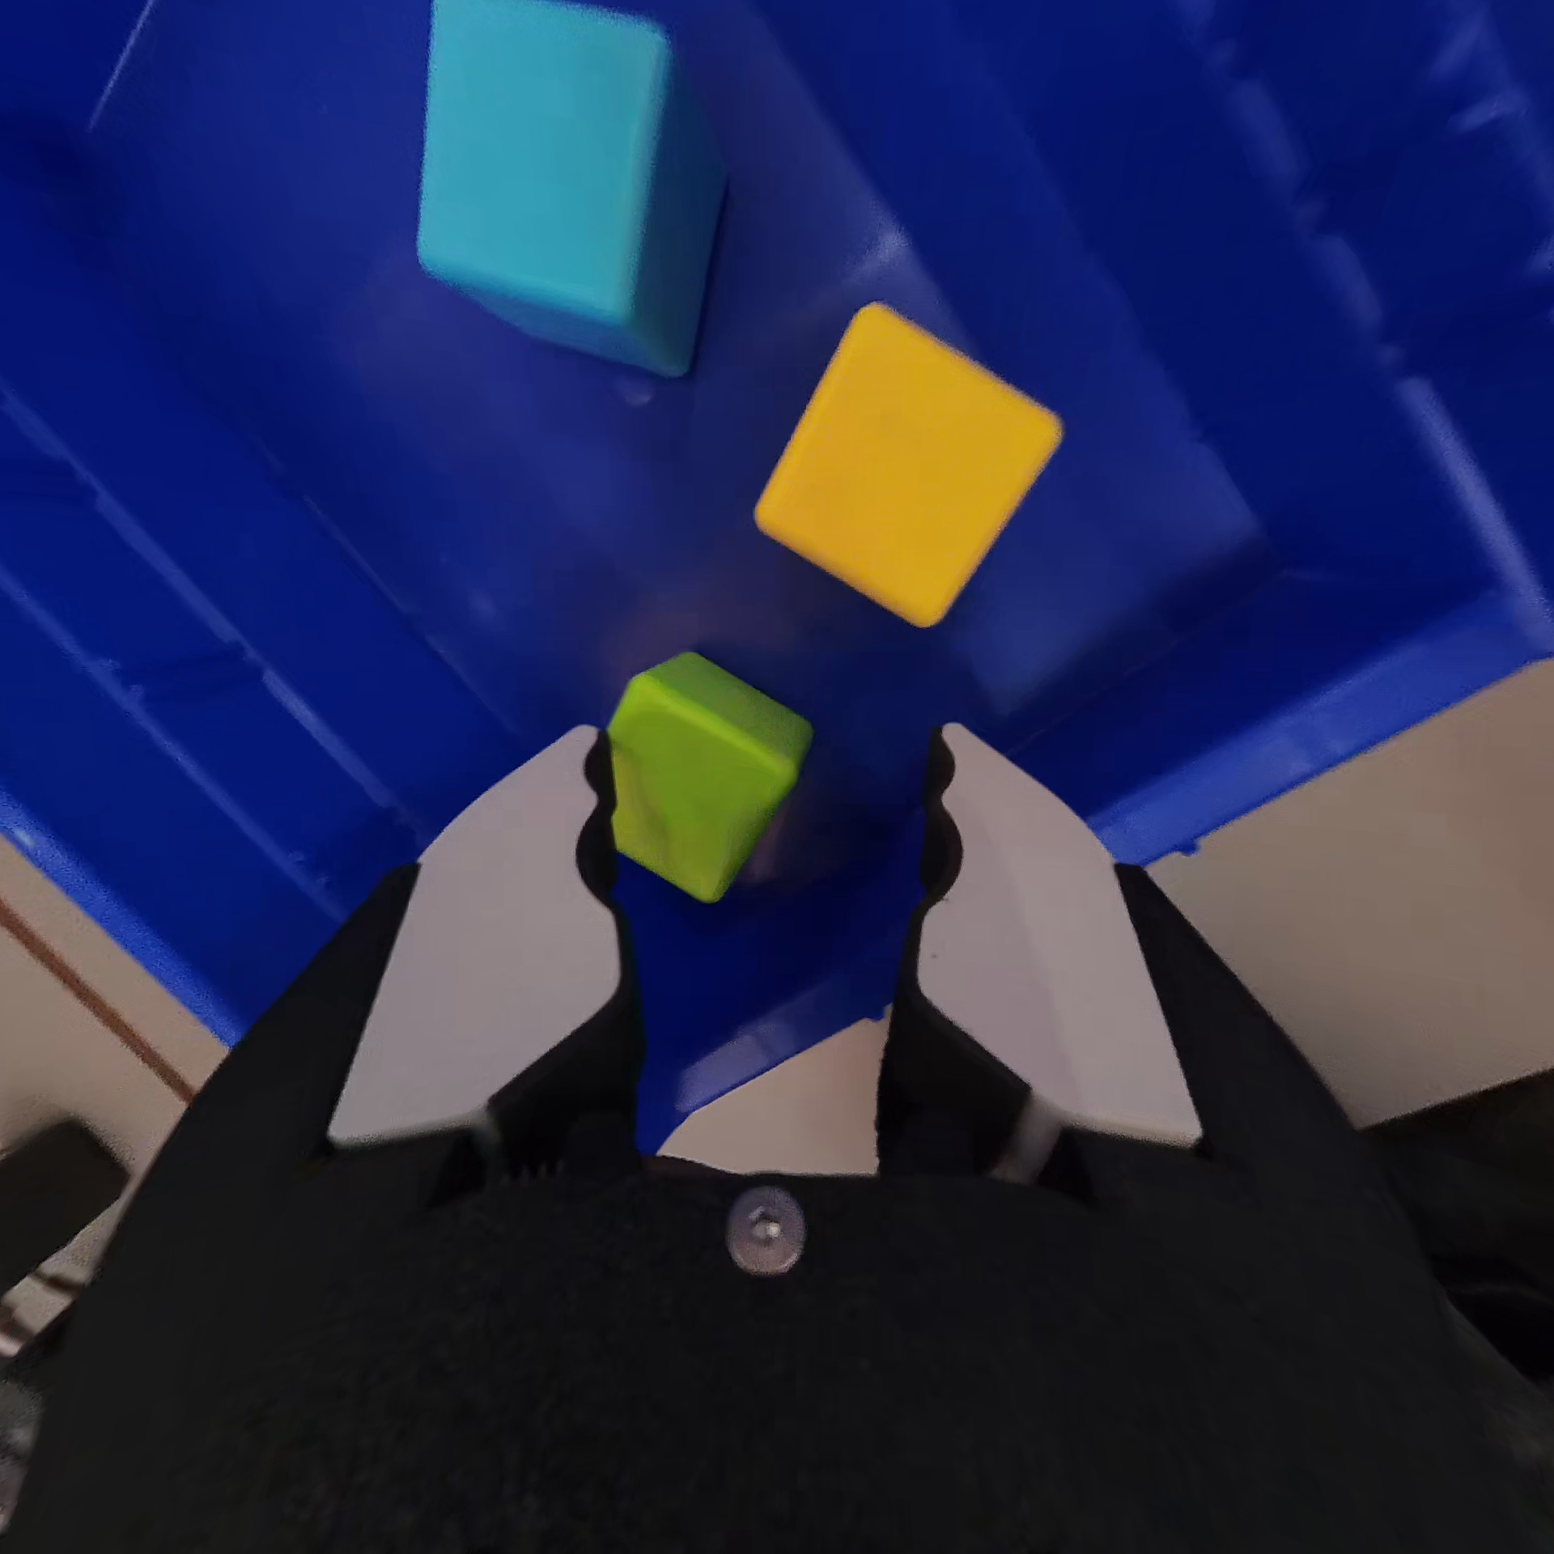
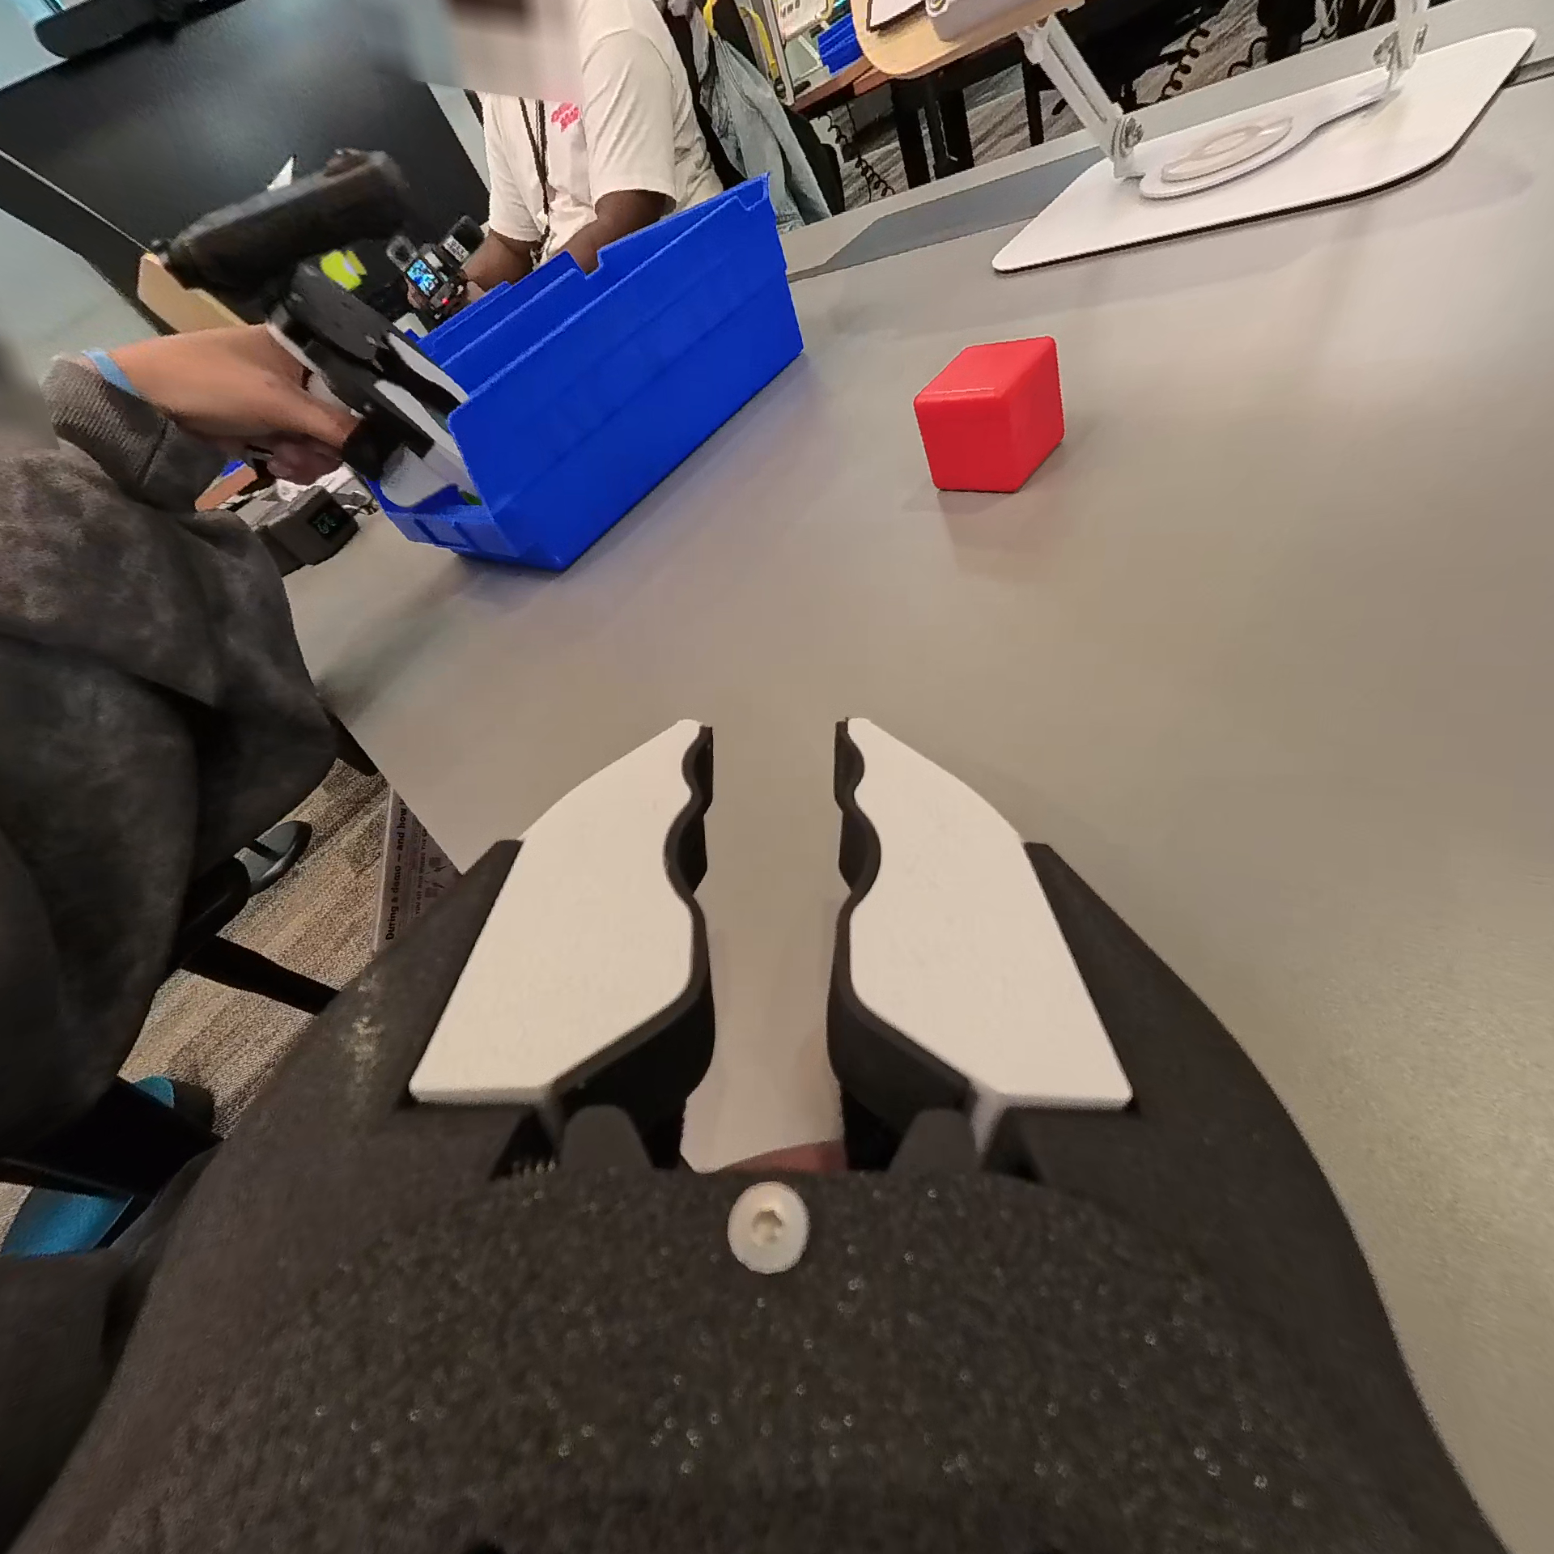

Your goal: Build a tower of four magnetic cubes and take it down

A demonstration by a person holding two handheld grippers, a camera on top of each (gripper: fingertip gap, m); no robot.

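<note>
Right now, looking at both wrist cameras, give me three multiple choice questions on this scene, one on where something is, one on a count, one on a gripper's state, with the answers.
1. Where is the red cube?
A. inside the blue bin
B. on the grey table, outside the bin
C. between the right gripper's fingers

2. How many cubes lie in the blue bin in the left wrist view?
A. one
B. two
C. three

3. What is the state of the left gripper?
A. open, with the green cube by its left finger
B. shut on the yellow cube
C. shut on nothing

Answers:
1 B: it stands alone on the table, apart from the bin.
2 C: the teal cube, the yellow cube and the green cube all sit on the bin's floor.
3 A: a wide gap shows between the fingers, and the green cube fills only part of it.
</note>
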